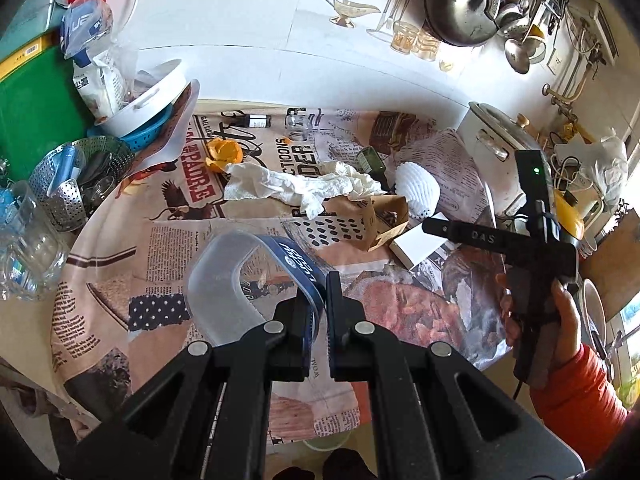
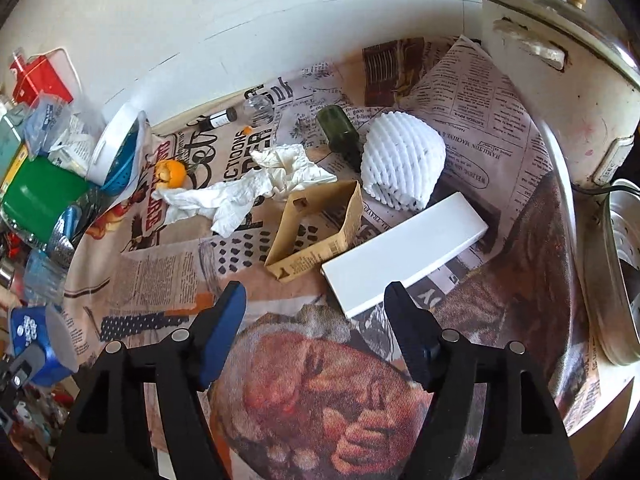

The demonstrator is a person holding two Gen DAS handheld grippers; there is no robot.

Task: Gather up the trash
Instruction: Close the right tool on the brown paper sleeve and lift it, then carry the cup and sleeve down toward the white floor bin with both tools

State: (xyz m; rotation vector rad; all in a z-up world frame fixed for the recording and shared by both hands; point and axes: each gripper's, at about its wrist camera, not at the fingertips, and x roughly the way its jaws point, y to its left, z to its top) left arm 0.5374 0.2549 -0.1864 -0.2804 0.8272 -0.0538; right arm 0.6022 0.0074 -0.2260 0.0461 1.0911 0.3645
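A translucent plastic cup with a blue printed band [image 1: 256, 280], light and easily crushed, is pinched at its rim by the clenched left gripper [image 1: 323, 320] above the newsprint-patterned tablecloth [image 2: 160, 276]. The right gripper [image 2: 316, 320] is spread, empty, nearest the flat white box [image 2: 404, 252], whose long edges look graspable; the table's near edge lies close below.

Newsprint-patterned tablecloth [image 2: 168, 280] in black, tan and rust red; white crumpled tissue [image 2: 256, 188], orange peel [image 2: 173, 172], brown cardboard box [image 2: 320, 228], white ribbed foam net [image 2: 404, 160], dark green bottle [image 2: 338, 128], upper centre.
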